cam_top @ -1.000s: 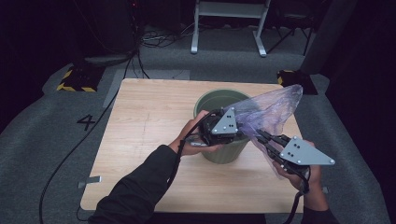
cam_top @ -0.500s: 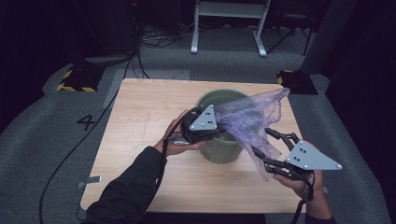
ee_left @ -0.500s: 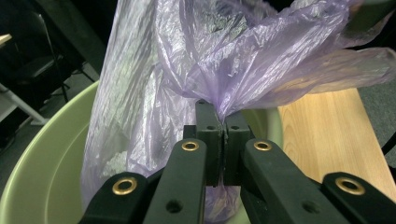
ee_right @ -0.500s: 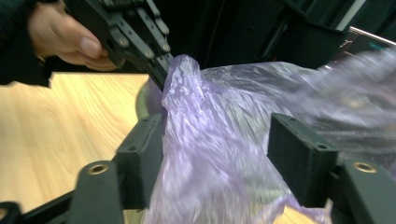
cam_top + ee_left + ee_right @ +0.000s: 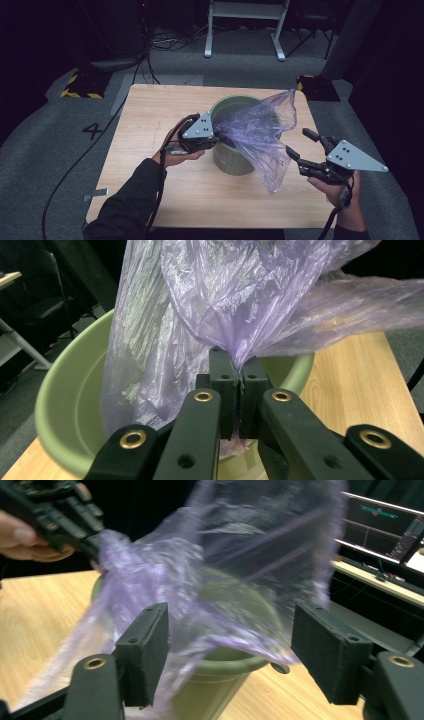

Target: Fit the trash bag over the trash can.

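Note:
A green bucket (image 5: 239, 161) stands right of the table's middle. A thin purple plastic bag (image 5: 260, 131) lies over its mouth, one end hanging down its right side. My left gripper (image 5: 216, 135) is at the bucket's left rim, shut on a bunched part of the bag (image 5: 235, 305) above the green rim (image 5: 65, 380). My right gripper (image 5: 301, 146) hovers right of the bucket, open and apart from the bag. Between its wide-set pads (image 5: 145, 650) the blurred bag (image 5: 210, 580) and bucket (image 5: 220, 685) show, with the left gripper (image 5: 90, 542) far at the top left.
The wooden table (image 5: 145, 125) has bare room on its left half and in front of the bucket. Grey floor surrounds it, with cables (image 5: 165, 42), yellow-black striped blocks (image 5: 80, 85) and a white stand (image 5: 245, 25) behind.
The right gripper has let go of the bag and drawn back to the right, jaws open. The left gripper has pulled its end of the bag leftward, and the free end has dropped.

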`<state>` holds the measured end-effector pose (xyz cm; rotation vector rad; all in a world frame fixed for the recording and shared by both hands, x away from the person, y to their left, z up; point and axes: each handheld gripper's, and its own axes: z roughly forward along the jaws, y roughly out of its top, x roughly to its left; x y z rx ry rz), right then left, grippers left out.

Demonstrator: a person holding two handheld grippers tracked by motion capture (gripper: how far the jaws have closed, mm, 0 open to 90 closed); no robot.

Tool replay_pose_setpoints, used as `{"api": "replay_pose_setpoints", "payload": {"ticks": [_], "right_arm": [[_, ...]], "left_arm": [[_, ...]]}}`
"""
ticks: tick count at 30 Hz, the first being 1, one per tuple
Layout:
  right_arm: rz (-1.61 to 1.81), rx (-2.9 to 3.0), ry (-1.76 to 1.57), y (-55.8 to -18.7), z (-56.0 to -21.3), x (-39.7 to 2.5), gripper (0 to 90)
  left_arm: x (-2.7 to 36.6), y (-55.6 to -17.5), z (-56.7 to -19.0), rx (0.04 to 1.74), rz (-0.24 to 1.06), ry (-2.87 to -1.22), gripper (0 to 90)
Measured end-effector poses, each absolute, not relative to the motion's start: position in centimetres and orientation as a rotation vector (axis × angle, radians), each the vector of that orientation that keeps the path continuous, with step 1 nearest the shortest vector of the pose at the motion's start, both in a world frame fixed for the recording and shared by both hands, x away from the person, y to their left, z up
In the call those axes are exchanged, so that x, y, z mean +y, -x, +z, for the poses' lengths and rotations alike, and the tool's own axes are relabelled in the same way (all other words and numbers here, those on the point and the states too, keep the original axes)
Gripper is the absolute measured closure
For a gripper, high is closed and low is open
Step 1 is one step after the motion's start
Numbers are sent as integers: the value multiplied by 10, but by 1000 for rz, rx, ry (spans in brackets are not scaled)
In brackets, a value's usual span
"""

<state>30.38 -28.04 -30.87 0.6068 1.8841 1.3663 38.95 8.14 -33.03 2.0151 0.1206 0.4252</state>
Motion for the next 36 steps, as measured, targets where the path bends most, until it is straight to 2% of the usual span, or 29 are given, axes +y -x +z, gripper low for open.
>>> {"api": "replay_pose_setpoints", "payload": {"ticks": [7, 20, 24, 26, 31, 33, 36], "right_arm": [[1423, 1833, -697, -314, -301, -295, 289], [1392, 1934, -787, -356, -308, -277, 259], [1406, 1963, -844, -369, -316, -276, 270], [1439, 1989, -844, -372, -319, -276, 343], [1449, 2028, -801, -374, -324, -273, 680], [1460, 2024, -780, -373, -326, -273, 793], [1453, 2010, -742, -369, -326, -272, 884]], "left_arm": [[86, -392, -334, 118, 420, -2013, 882], [92, -399, -341, 148, 419, -2006, 859], [95, -398, -341, 155, 418, -1995, 821], [97, -397, -341, 157, 413, -1988, 800], [99, -393, -339, 152, 410, -1979, 742], [100, -391, -338, 162, 411, -1973, 656], [101, -387, -335, 181, 399, -1963, 513]]}}
